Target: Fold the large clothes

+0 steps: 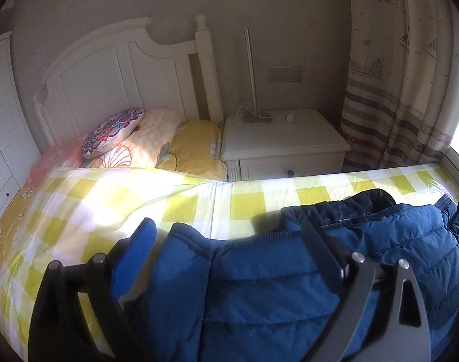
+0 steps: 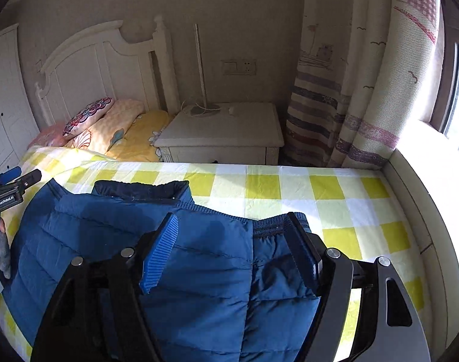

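Blue jacket [image 2: 199, 271] lay on the bed [image 2: 335, 205] (checked sheet). Left hand-held gripper [image 1: 229, 241] and right hand-held gripper [image 2: 234, 235] both stood open, straddling the jacket, pads not pressing.

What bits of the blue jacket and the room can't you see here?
- Jacket bottom half: cut off by the lower edge in both views, partly behind each tool's black frame.
- Left tool, right finger pad: hidden against the jacket, left view.
- Nightstand drawer: mostly hidden behind the bed.
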A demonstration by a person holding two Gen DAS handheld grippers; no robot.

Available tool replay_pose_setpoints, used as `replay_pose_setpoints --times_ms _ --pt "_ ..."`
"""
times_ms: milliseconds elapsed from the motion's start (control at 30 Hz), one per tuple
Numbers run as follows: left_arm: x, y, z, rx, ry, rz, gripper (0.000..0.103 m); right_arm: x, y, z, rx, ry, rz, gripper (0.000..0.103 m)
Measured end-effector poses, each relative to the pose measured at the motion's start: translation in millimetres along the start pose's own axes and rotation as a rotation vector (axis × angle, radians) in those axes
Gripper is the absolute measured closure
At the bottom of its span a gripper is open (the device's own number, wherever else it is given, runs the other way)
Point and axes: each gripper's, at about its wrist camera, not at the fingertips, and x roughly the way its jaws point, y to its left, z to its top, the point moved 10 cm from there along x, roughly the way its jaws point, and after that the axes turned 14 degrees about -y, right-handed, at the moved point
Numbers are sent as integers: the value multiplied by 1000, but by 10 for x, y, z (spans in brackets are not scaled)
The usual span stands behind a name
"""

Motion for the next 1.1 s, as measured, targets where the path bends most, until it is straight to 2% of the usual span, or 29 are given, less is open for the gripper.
replay_pose_setpoints --times_ms 133,233,300,367,467,567,667,800,867,933,1000,1100 --pt "132 -408 -128 27 40 -38 7 247 734 -118 -176 70 80 33" --pt "291 -542 -331 56 87 -49 7 447 1024 -301 -293 134 88 33" --pt "434 -612 -533 89 147 -61 7 577 1094 -474 -351 182 89 33" --pt "562 -624 -696 96 195 -52 3 652 1068 -562 -323 206 103 33" --pt "621 -621 -762 100 193 -33 2 739 985 -648 -233 246 139 32" --pt "604 -642 -780 121 183 -15 2 733 981 -669 -219 261 144 32" --pt "584 -629 -778 126 172 -7 2 722 974 -653 -203 259 136 32" --pt "597 -606 -786 100 179 -20 2 666 950 -465 -138 219 144 33" --pt "608 -589 -795 76 189 -33 2 702 981 -420 -146 208 140 33" --pt "616 -577 -799 60 194 -39 2 805 1036 -536 -205 245 120 30" --pt "631 -574 -809 50 200 -42 2 861 1073 -585 -254 237 93 30" --pt "634 -562 -821 25 207 -62 2 862 985 -548 -233 231 81 30"
